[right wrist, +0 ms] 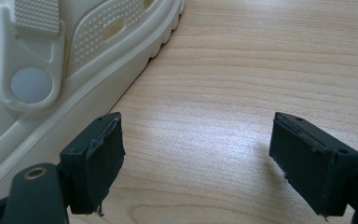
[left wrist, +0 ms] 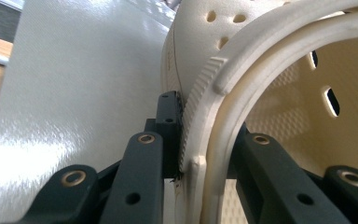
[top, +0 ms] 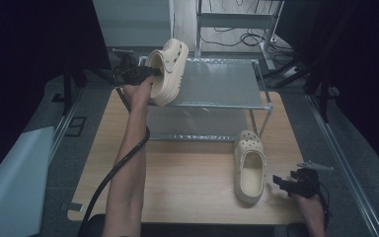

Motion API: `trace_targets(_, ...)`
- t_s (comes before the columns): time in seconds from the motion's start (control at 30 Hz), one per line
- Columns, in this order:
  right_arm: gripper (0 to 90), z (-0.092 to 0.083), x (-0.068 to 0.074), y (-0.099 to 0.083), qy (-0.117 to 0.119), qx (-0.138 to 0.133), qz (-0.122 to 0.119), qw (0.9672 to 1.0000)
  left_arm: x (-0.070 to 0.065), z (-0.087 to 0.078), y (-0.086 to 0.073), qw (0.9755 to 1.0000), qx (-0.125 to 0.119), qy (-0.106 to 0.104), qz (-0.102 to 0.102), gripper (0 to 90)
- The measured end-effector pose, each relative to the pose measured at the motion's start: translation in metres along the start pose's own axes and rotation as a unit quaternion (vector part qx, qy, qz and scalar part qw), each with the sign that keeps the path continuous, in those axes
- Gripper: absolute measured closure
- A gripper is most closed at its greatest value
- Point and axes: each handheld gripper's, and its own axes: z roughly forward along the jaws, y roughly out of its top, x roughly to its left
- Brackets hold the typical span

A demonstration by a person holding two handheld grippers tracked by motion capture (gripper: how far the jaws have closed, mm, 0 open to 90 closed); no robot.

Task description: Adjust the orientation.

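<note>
My left gripper (top: 154,72) is shut on the rim of a cream clog (top: 172,61), holding it tilted on its side over the left end of the metal shelf's top (top: 222,81). In the left gripper view one jaw presses the outside of that clog (left wrist: 261,56) and the other sits inside its opening, where my left gripper (left wrist: 205,140) clamps the wall. A second cream clog (top: 249,165) lies sole-down on the wooden table, toe pointing away. My right gripper (top: 277,180) rests open just right of its heel. The right gripper (right wrist: 196,158) has nothing between its pads, with the clog (right wrist: 51,60) to its left.
The two-level metal shelf (top: 259,106) stands at the back of the wooden table (top: 187,173). The shelf's grey top (left wrist: 74,93) lies beneath the held clog. A black cable (top: 118,163) trails beside the left forearm. Cables lie on the floor behind.
</note>
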Motion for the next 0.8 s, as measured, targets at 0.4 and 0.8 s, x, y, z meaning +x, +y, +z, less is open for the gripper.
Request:
trace_targets(0.4,17.9,0.0,-0.002,0.0,0.003,0.0,0.001,1.0,-0.007,0.024,0.006,0.9982,-0.02,0.056,0.008,75.8)
trace_targets(0.8,18.0,0.0,-0.002,-0.001,0.002,0.003,0.002,1.0,-0.013,0.028,0.005,0.9989,-0.023,0.041,0.005,64.3)
